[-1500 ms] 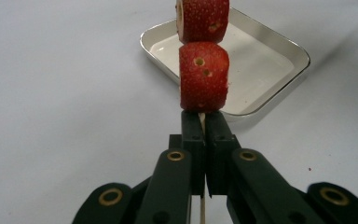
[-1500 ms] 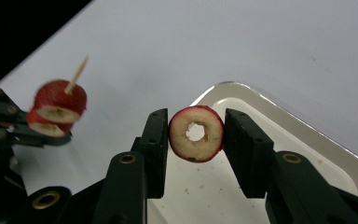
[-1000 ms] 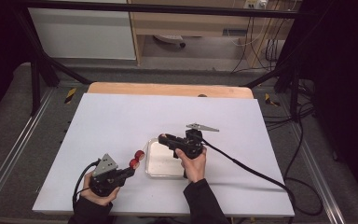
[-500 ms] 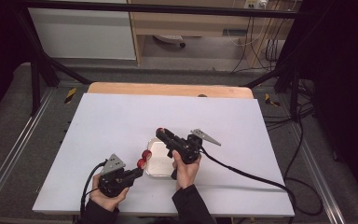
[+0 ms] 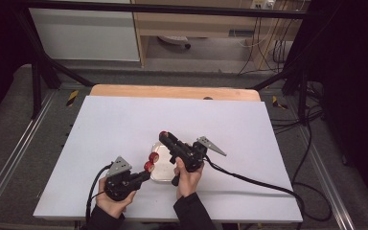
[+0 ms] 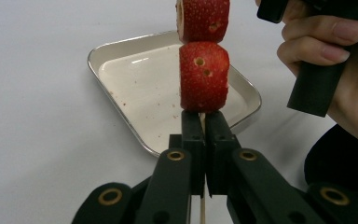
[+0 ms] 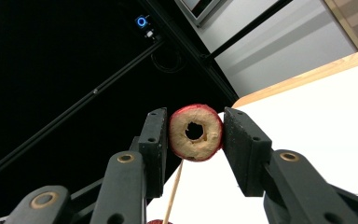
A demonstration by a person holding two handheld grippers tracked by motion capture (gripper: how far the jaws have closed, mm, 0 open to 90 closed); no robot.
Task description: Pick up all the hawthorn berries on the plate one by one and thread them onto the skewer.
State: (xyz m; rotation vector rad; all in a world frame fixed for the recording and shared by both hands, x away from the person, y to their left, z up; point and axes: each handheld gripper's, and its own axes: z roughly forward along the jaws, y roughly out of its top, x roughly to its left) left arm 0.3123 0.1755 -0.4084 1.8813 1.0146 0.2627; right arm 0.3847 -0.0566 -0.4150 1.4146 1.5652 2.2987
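My left tongs (image 6: 204, 122) pinch the thin, brittle skewer (image 6: 202, 122) of soft strawberry slices (image 6: 204, 77) above the tray (image 6: 121, 70), my right tongs (image 7: 195, 133) lightly clasping a squashy slice (image 7: 196, 133) by its rim

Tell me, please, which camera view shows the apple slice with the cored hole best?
The right gripper view: the apple slice faces the camera there, cored hole plain, pinched between the right gripper. The high view shows it as a small red dot. The left gripper view shows strawberry pieces instead.
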